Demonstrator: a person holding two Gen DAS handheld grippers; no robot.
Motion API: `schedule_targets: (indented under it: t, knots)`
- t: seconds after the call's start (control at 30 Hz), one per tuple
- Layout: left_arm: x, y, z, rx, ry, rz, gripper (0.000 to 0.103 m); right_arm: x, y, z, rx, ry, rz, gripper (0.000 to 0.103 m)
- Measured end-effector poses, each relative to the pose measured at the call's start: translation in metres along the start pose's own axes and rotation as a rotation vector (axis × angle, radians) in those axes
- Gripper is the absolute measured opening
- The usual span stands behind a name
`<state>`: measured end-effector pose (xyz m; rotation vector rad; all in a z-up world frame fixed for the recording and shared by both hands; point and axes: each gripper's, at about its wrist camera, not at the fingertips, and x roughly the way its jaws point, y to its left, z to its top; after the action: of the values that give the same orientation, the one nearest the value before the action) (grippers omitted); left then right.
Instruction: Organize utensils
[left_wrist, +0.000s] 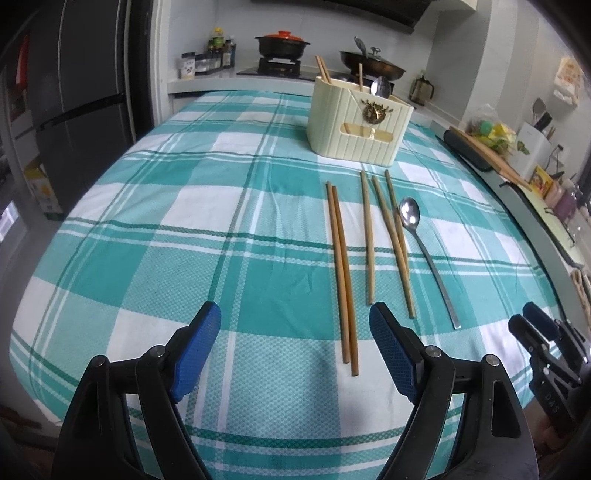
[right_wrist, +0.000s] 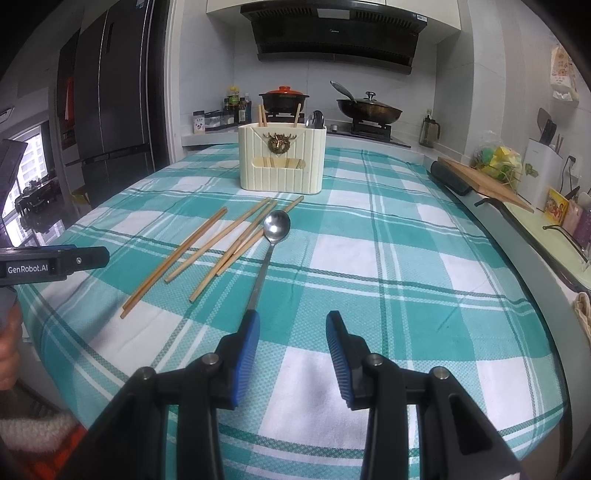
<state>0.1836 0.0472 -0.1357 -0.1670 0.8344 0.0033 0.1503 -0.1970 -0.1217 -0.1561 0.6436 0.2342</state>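
Left wrist view: low over the near edge of the checked tablecloth (left_wrist: 147, 221), facing the stove wall, chopsticks (left_wrist: 343, 273) right of centre. Right wrist view: slightly higher, same heading, further right. Both share the cream holder (right_wrist: 282, 162), spoon (right_wrist: 273, 236) and chopsticks.

The cream ribbed plastic utensil holder (right_wrist: 281, 159) is concealing the lower lengths of the wooden chopsticks (right_wrist: 262, 115) and the steel spoon (right_wrist: 315, 119) standing inside it. In the right wrist view, the right claw's (right_wrist: 291, 354) blue finger (right_wrist: 246, 363) is covering the handle end of the long steel spoon (right_wrist: 269, 246) lying on the surface. The left claw (right_wrist: 55, 263) is being cut off by the left edge there. Labels on the distant seasoning bottles (left_wrist: 218, 51) are too small to read.
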Motion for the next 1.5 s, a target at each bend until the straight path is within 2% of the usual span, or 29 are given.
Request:
schedule_targets:
  t: [0.3, 0.5, 0.7, 0.9, 1.5]
  knots:
    - [0.031, 0.012, 0.021, -0.008, 0.073, -0.022, 0.086, 0.01, -0.01, -0.005, 0.061, 0.038, -0.003, 0.038]
    - [0.052, 0.006, 0.049, 0.027, 0.084, -0.04, 0.086, 0.012, -0.003, -0.005, 0.034, 0.042, 0.002, 0.038]
    - [0.084, -0.005, 0.065, 0.068, 0.123, -0.026, 0.086, 0.014, 0.0, -0.005, 0.025, 0.049, 0.006, 0.038]
    - [0.105, -0.01, 0.07, 0.109, 0.145, 0.022, 0.086, 0.018, -0.003, -0.005, 0.033, 0.054, 0.005, 0.038]
    - [0.117, -0.02, 0.072, 0.177, 0.149, 0.059, 0.086, 0.025, -0.001, -0.002, 0.036, 0.077, 0.023, 0.038]
